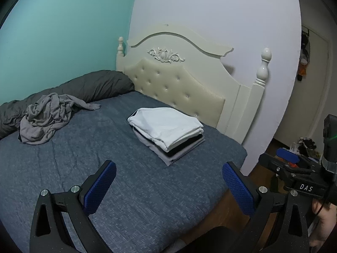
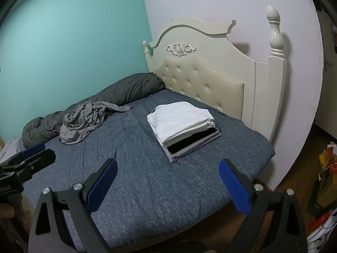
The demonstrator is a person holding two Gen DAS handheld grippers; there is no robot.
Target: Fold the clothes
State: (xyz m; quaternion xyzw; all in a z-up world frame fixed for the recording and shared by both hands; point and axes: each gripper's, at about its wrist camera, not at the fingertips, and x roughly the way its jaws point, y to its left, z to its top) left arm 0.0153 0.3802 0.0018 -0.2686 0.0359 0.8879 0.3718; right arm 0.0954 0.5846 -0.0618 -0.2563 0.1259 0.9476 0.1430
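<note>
A crumpled grey garment (image 1: 46, 118) (image 2: 84, 122) lies on the far left of the blue bedspread (image 1: 105, 147) (image 2: 137, 168), against a dark rolled duvet. A neat stack of folded clothes (image 1: 168, 132) (image 2: 183, 126), white on top with black and grey below, sits near the headboard. My left gripper (image 1: 168, 181) hovers open above the bed's near side, nothing between its blue pads. My right gripper (image 2: 167, 181) is open too, short of the stack and holding nothing. Each gripper shows at the edge of the other's view.
A cream tufted headboard (image 1: 179, 84) (image 2: 210, 80) with turned posts stands behind the stack. The dark duvet (image 1: 84, 88) (image 2: 105, 99) runs along the teal wall. Wooden floor with bags and clutter (image 2: 324, 179) lies to the right of the bed.
</note>
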